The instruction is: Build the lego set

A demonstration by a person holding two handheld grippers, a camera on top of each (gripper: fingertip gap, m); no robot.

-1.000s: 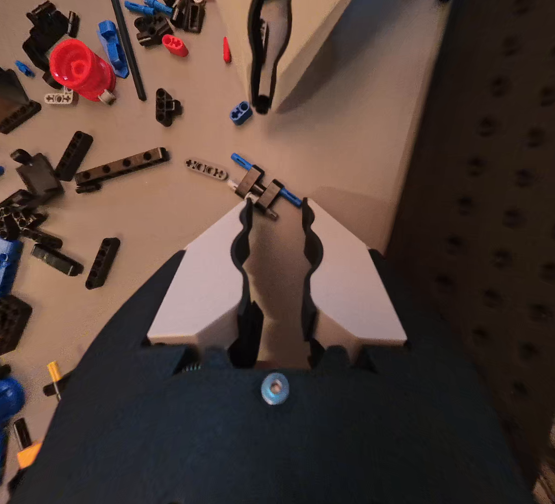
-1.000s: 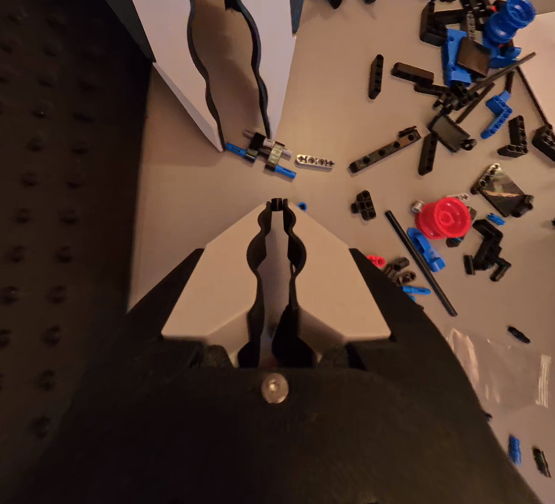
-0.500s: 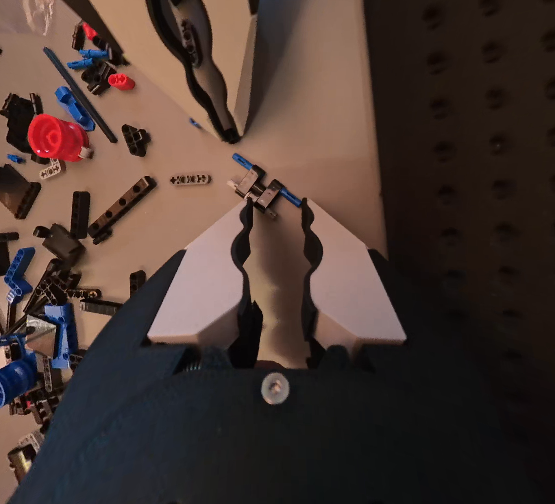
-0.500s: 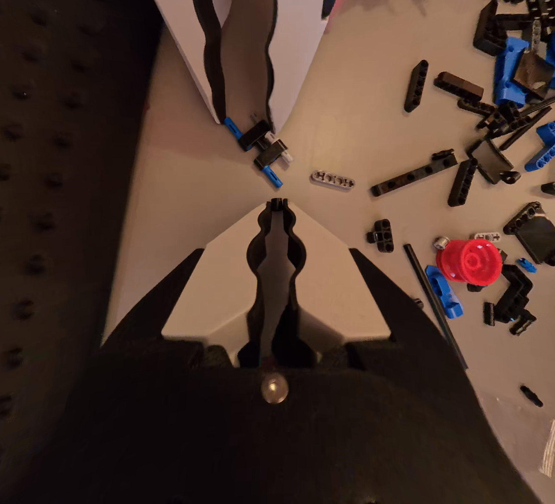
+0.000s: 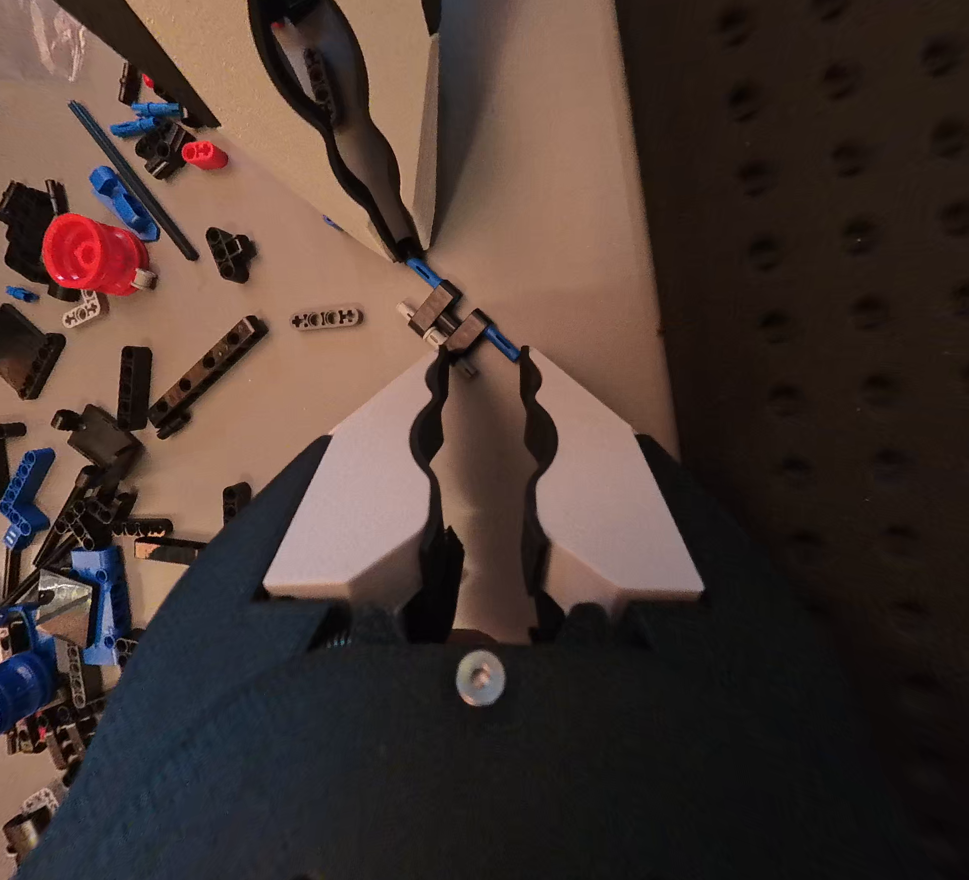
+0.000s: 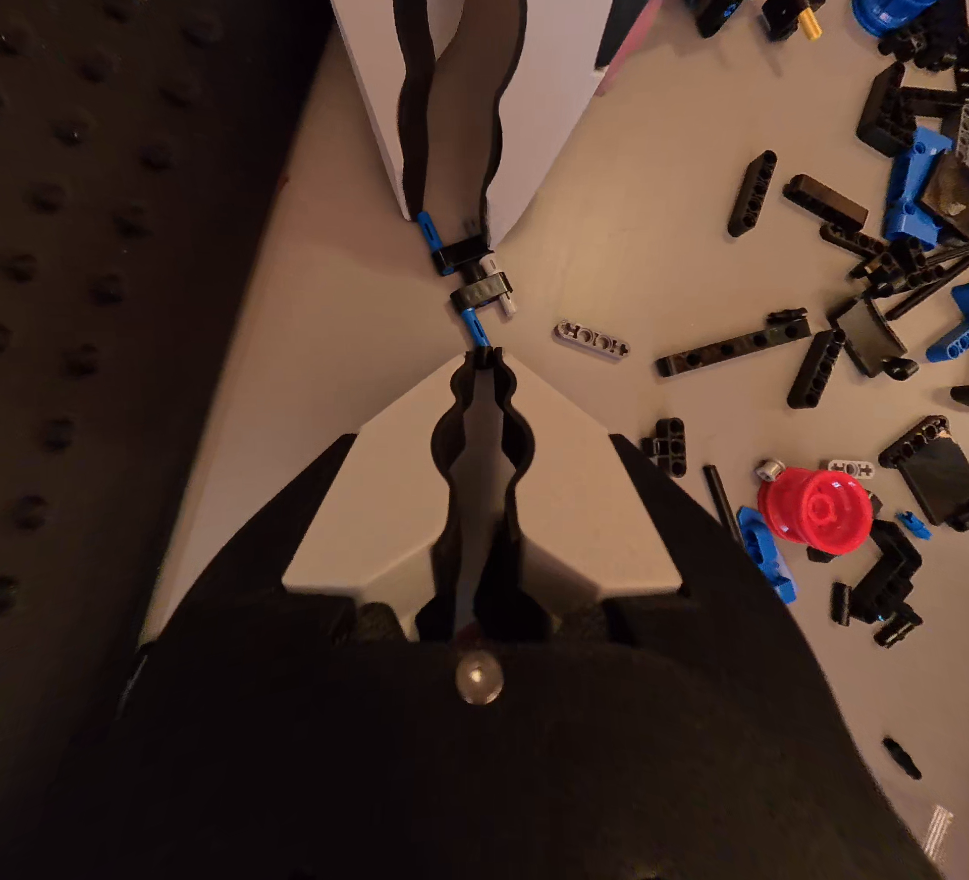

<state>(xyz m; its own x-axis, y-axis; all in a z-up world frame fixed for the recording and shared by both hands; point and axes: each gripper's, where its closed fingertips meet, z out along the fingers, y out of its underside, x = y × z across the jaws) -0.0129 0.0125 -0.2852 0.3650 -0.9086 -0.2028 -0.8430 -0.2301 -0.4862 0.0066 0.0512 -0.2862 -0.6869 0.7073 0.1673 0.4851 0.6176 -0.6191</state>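
Fingers of right gripper (image 6: 481,357) pinch blue-pinned plastic assembly (image 6: 472,278); left gripper (image 5: 481,356) fingers spread.

The left gripper (image 5: 481,356) is sitting open at one end of the small blue-axle assembly (image 5: 451,317); the right gripper (image 5: 410,247) is pinching the opposite blue end.

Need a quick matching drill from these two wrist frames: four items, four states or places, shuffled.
Items:
1. left gripper
2. right gripper
3. red wheel
4. grey flat link

States:
A. lies on its side among loose parts
B. jaws apart, at one end of the blue axle assembly
C. alone on bare table beside the assembly
D. jaws closed, tips at the axle's other end

Pairs: 1-B, 2-D, 3-A, 4-C
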